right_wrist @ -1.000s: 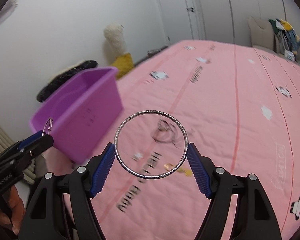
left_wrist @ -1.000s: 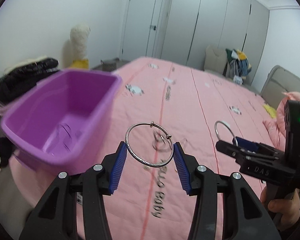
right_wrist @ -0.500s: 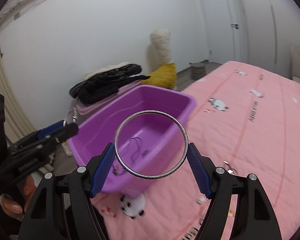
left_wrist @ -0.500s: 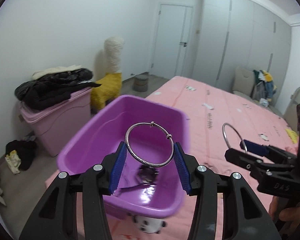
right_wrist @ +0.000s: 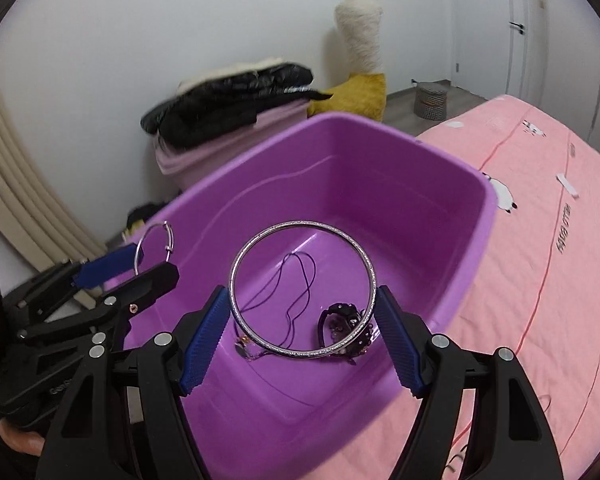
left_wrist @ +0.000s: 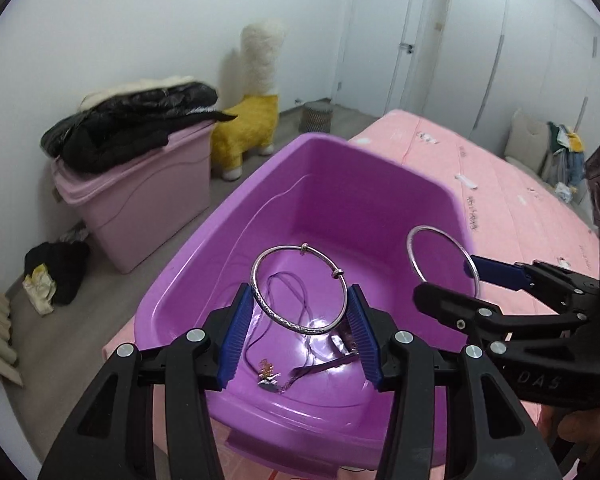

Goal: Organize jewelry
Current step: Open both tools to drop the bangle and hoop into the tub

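Silver bangle [left_wrist: 299,290] clamped between left jaws, seemingly above purple bin [left_wrist: 384,184].

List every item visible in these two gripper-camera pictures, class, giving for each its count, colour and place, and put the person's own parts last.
purple plastic bin: one, purple, on the bed's corner.
beaded silver bangle: one, silver, between the left gripper's pads, over the bin.
plain silver bangle: one, silver, between the right gripper's pads, over the bin.
thin dark cord necklace: one, dark purple, on the bin floor.
black studded bracelet: one, black, on the bin floor.
pink bedspread: one, pink, under the bin.
pink storage box: one, pink, on the floor by the wall.
black jacket: one, black, atop the box.
yellow plush toy: one, yellow and cream, by the wall.
left gripper: black, blue pads.
right gripper: black, blue pads.
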A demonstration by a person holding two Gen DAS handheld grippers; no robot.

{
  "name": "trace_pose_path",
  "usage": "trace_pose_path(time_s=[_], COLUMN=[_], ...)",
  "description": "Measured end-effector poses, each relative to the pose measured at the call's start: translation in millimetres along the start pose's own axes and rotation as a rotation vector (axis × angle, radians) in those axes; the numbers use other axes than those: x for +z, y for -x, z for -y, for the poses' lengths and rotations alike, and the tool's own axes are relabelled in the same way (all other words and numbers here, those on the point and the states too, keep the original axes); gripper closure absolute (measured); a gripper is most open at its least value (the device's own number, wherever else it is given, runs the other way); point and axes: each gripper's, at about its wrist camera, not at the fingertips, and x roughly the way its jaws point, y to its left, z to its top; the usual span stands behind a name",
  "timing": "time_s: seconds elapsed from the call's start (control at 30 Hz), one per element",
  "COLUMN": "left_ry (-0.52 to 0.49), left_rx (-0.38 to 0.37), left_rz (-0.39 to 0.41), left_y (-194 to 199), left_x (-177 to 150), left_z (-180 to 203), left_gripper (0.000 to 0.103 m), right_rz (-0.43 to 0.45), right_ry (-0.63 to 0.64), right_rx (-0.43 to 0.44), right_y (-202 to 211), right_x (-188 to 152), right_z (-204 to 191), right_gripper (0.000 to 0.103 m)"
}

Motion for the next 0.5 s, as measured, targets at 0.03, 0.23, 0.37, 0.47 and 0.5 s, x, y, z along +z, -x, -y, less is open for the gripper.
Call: trace_pose_path(time_s=[0.03,0.23,0.37,0.47,0.5], left_ry=[0.007,-0.005,-0.018,-0.036,-0.037], left_rx=[0.000,0.031,0.057,0.083,0.087], left_rz=[-0.014,-0.074,-0.134,-0.136,-0.138], left_y=[-4.1,-22.0,-37.7,-40.0,-40.9], left_x=[-0.3,-5.4,-8.3,-10.3,-10.4], left_z=[-2.1,-2.7,0.4,1.6,1.1], left_gripper=[0.056,0.056,0.056,0.056,0.056], right_rz=[-0.012,-0.079,-0.106,-0.135,-0.141], right_ry=[0.002,-0.042,-0.028,-0.033,-0.032], right_rx=[-0.007,-0.016,-0.035,-0.042,-0.048], right_y=[-5.6,-30.6,-38.8,-46.4,-47.7], right_x=[0.7,3.0,3.4,3.3,3.0], right_z=[-0.1,7.8,9.1,9.8,10.2], right_gripper=[0.032,0.032,0.032,0.032,0.032])
